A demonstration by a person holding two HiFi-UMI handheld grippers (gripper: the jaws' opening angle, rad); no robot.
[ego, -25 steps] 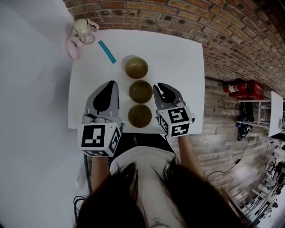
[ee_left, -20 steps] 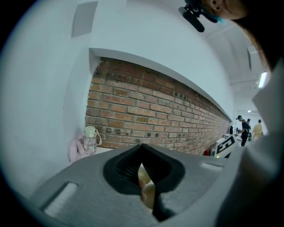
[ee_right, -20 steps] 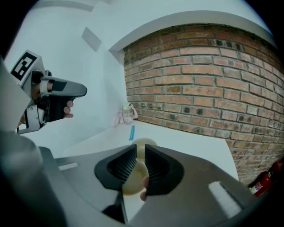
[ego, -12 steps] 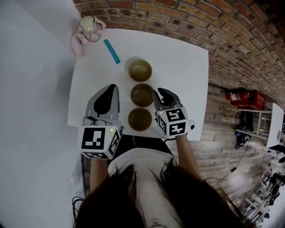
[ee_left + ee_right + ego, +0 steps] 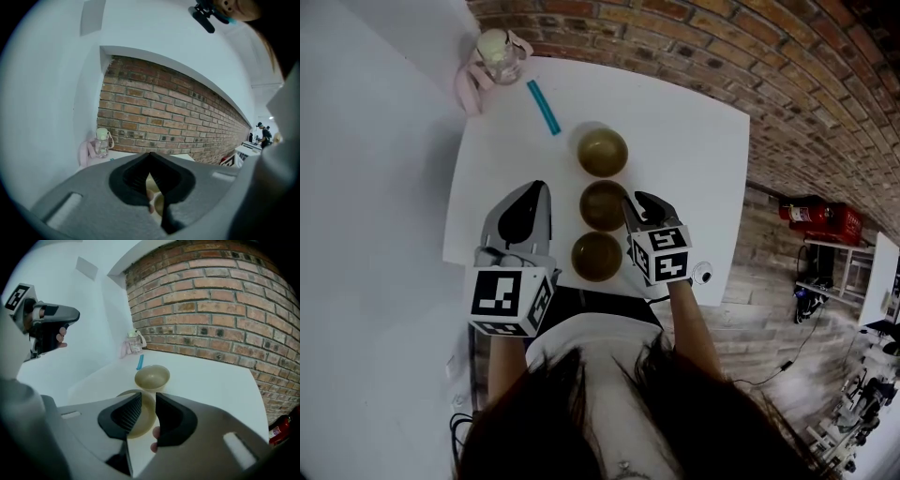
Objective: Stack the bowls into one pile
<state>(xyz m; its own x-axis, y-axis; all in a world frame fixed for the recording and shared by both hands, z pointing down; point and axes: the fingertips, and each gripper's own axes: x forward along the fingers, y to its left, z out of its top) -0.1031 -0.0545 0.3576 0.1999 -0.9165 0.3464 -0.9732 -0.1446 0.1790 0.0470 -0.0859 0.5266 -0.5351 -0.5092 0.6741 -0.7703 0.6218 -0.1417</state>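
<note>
Three olive-brown bowls stand in a row on the white table (image 5: 694,141): the far bowl (image 5: 603,152) (image 5: 152,377), the middle bowl (image 5: 605,204) (image 5: 139,416) and the near bowl (image 5: 596,256). My right gripper (image 5: 636,202) (image 5: 148,401) is low at the middle bowl's right side. Its jaws have just been opening and stand open astride that bowl's rim, pads apart from it. My left gripper (image 5: 532,189) (image 5: 151,157) hangs to the left of the row, tips together with nothing held. It also shows in the right gripper view, raised at the left (image 5: 47,326).
A clear bottle with a pink strap (image 5: 497,52) (image 5: 101,143) (image 5: 133,342) stands at the table's far left corner, a blue stick (image 5: 544,106) (image 5: 139,362) beside it. A white wall runs along the left, brick wall behind. A red extinguisher (image 5: 820,220) lies on the floor, right.
My right gripper has sunk toward the middle bowl and its jaws have spread wider. The left gripper has stayed where it was. The bowls have not moved.
</note>
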